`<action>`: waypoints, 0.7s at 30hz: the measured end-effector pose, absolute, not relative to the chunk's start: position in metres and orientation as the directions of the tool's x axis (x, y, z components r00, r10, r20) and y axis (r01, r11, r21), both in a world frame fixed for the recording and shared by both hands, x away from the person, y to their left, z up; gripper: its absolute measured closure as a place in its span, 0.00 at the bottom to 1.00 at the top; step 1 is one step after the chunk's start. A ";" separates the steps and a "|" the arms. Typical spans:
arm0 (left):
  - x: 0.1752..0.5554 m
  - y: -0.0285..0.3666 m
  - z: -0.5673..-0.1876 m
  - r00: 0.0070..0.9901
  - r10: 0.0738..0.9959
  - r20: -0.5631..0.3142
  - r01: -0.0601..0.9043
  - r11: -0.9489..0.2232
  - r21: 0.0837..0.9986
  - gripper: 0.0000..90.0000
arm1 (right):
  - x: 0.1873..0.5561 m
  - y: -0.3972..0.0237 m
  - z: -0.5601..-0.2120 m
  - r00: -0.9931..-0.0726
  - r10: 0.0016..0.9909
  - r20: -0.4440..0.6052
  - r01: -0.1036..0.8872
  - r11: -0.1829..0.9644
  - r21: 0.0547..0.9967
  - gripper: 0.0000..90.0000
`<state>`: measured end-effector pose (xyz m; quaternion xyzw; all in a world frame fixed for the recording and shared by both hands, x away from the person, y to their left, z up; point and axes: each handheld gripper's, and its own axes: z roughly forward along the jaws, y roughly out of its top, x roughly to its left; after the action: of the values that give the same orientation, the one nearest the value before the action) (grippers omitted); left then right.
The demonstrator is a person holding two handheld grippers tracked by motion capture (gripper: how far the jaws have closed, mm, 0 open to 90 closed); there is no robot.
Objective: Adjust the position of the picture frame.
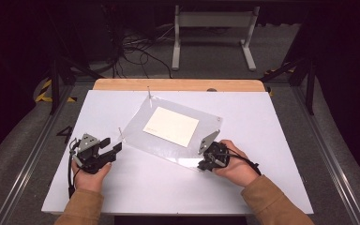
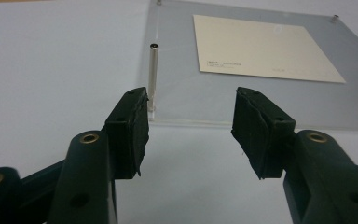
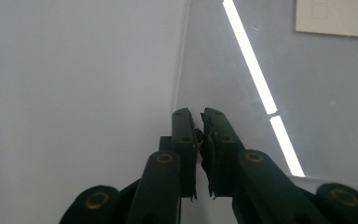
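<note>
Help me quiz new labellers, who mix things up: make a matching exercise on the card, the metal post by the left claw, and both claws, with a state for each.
1 card
2 metal post
3 left claw
4 right claw

a jaws wide apart
b upright at a corner of the clear sheet
c jaws almost together
d flat, cream

Pairs: 1-d, 2-b, 3-a, 4-c

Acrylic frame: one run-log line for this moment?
left tongs open, facing standoff post | right tongs shut on something small at acrylic frame corner | card inside
</note>
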<state>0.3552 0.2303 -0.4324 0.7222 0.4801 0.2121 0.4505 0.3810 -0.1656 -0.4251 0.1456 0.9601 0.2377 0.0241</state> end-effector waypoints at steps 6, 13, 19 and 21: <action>0.353 0.230 -0.435 0.452 0.883 -0.129 0.514 -0.139 0.846 0.51 | 0.354 -0.153 -0.427 -0.964 0.262 0.045 0.251 0.840 0.481 0.92; 0.352 0.227 -0.437 0.464 0.876 -0.129 0.519 -0.151 0.842 0.51 | 0.327 -0.138 -0.431 -0.965 0.244 0.090 0.255 0.818 0.515 0.92; 0.349 0.227 -0.439 0.469 0.873 -0.132 0.527 -0.157 0.835 0.51 | 0.323 -0.132 -0.431 -0.965 0.221 0.139 0.261 0.815 0.518 0.91; 0.347 0.228 -0.439 0.472 0.872 -0.132 0.528 -0.159 0.834 0.52 | 0.334 -0.141 -0.428 -0.956 0.244 0.161 0.292 0.766 0.573 0.82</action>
<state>0.3470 0.2277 -0.4387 0.7360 0.4756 0.1948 0.4407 0.3338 -0.1407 -0.4279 0.1429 0.9388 0.3111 -0.0386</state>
